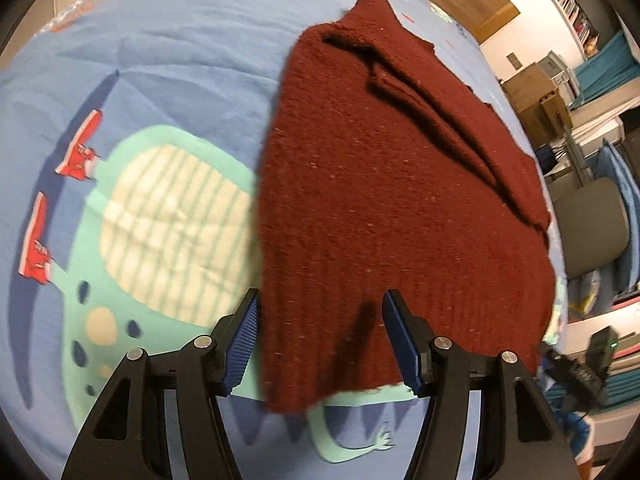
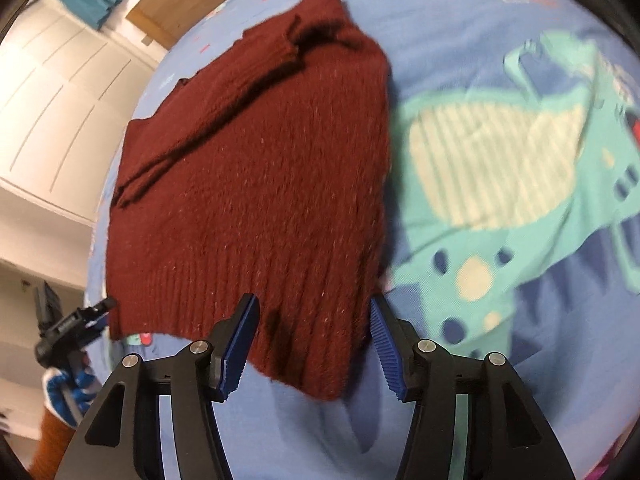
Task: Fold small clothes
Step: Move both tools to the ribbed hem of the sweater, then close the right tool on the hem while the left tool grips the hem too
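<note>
- Dark red knitted wool makes up the small sweater [image 1: 384,184], which lies flat on a light blue bedsheet printed with a mint-green cartoon crocodile [image 1: 132,60].
- The sweater is already folded in on itself: a sleeve [image 1: 440,120] lies across the body as a long diagonal ridge, and the ribbed hem [image 1: 360,352] faces both cameras.
- In the left wrist view the sweater covers the right part of the sheet, its left edge overlapping the crocodile's cream striped belly [image 1: 176,228].
- The left gripper [image 1: 320,344] hovers over the hem with its two blue ribbed pads [image 1: 240,344] spread wide apart; nothing sits between them, and the cloth lies below.
- In the right wrist view the same sweater [image 2: 256,184] lies left of centre, with the crocodile print [image 2: 500,168] to its right.
- The right gripper [image 2: 314,344] hangs above the hem's near corner, its blue pads [image 2: 384,344] likewise wide apart and holding nothing.
- At the left edge of the right wrist view, the other black gripper [image 2: 76,328] shows beside the sheet, held in a blue and white gloved hand [image 2: 64,396]; its fingers are too small there to judge.
- A wooden headboard [image 2: 192,4] stands past the sheet's far side, and white panelled cupboard doors [image 2: 56,100] fill the left of that view.
- Both pictures are slightly blurred.
</note>
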Tool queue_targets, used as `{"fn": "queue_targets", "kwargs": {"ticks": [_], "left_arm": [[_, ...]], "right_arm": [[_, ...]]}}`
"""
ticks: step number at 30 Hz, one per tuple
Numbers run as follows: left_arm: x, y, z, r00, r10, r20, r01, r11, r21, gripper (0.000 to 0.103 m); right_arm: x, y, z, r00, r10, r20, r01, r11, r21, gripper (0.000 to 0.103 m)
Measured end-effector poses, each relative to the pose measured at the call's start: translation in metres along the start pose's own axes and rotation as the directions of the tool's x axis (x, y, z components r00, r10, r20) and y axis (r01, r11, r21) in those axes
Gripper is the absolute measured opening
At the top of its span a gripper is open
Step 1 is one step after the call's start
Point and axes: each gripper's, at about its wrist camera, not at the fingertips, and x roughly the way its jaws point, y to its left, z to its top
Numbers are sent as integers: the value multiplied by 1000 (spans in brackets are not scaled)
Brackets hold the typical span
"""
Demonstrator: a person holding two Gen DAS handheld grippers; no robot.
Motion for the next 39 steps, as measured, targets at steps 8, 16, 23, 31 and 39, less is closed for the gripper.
{"fn": "queue_targets", "kwargs": {"ticks": [8, 16, 23, 31, 39], "left_arm": [[8, -7, -3, 995, -98, -10, 98, 995, -29, 55], [13, -11, -4, 992, -122, -12, 122, 992, -34, 54], [10, -2, -1, 992, -127, -12, 126, 989, -73, 46], [12, -4, -1, 994, -106, -18, 104, 992, -65, 45], [13, -5, -2, 996, -86, -8, 86, 994, -70, 31]], "right_arm": [[7, 6, -2, 997, 74, 6, -74, 997, 24, 59], [8, -2, -5, 992, 129, 16, -129, 990, 60, 51], [7, -7, -5, 991, 132, 8, -132, 989, 66, 46], [7, -13, -4, 990, 140, 10, -140, 987, 74, 37], [7, -20, -5, 990, 140, 7, -140, 988, 67, 20]]}}
